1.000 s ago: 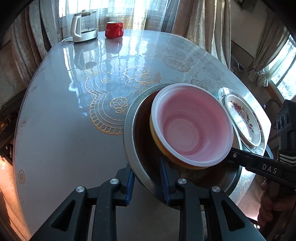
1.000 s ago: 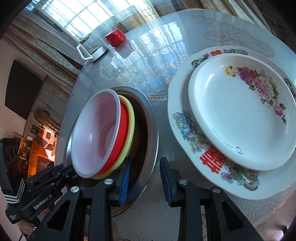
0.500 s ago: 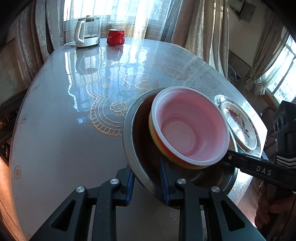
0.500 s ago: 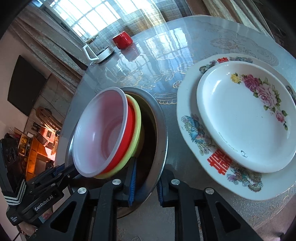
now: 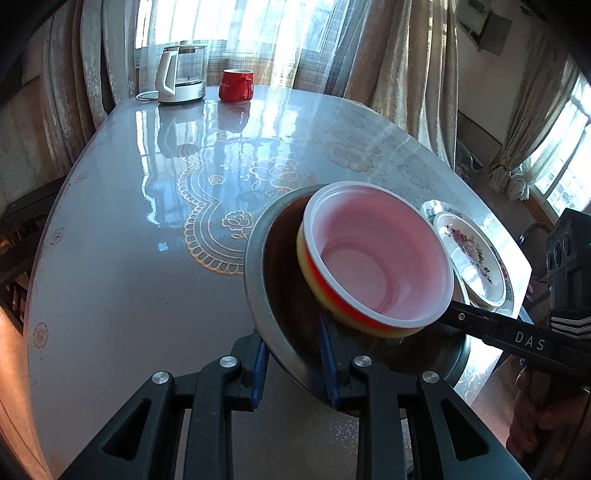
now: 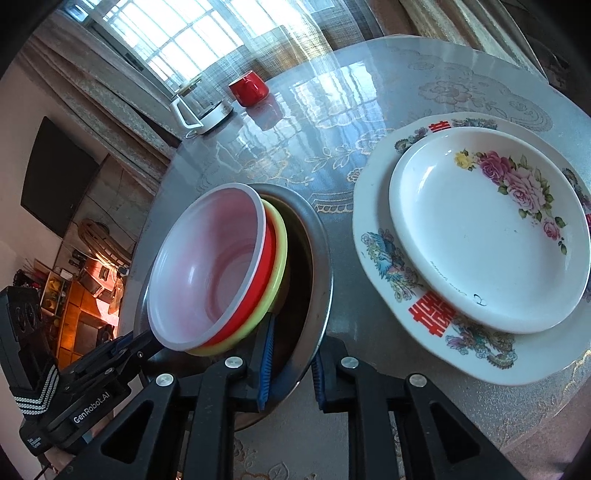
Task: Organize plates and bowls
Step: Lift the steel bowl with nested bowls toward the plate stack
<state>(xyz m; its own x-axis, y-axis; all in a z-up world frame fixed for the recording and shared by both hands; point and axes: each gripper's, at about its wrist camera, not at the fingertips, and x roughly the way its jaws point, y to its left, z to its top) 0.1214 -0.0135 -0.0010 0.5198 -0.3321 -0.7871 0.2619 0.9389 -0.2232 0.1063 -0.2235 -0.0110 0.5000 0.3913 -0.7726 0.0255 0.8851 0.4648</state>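
Both grippers, left (image 5: 291,363) and right (image 6: 290,363), clamp their fingers on the steel basin's (image 5: 258,295) rim (right just closed), bowls (image 6: 207,273) nested inside near the worktop's (image 5: 129,258) front edge; next, a level two-handed lift.

Sunlit curtained windows (image 5: 258,33), glossy table (image 5: 129,258)

**At the far edge**

A kettle (image 5: 181,74) and a red mug (image 5: 236,85) are standing side by side on the glossy table (image 5: 129,258), catching window light. Curtains (image 5: 399,55) are hanging behind them.
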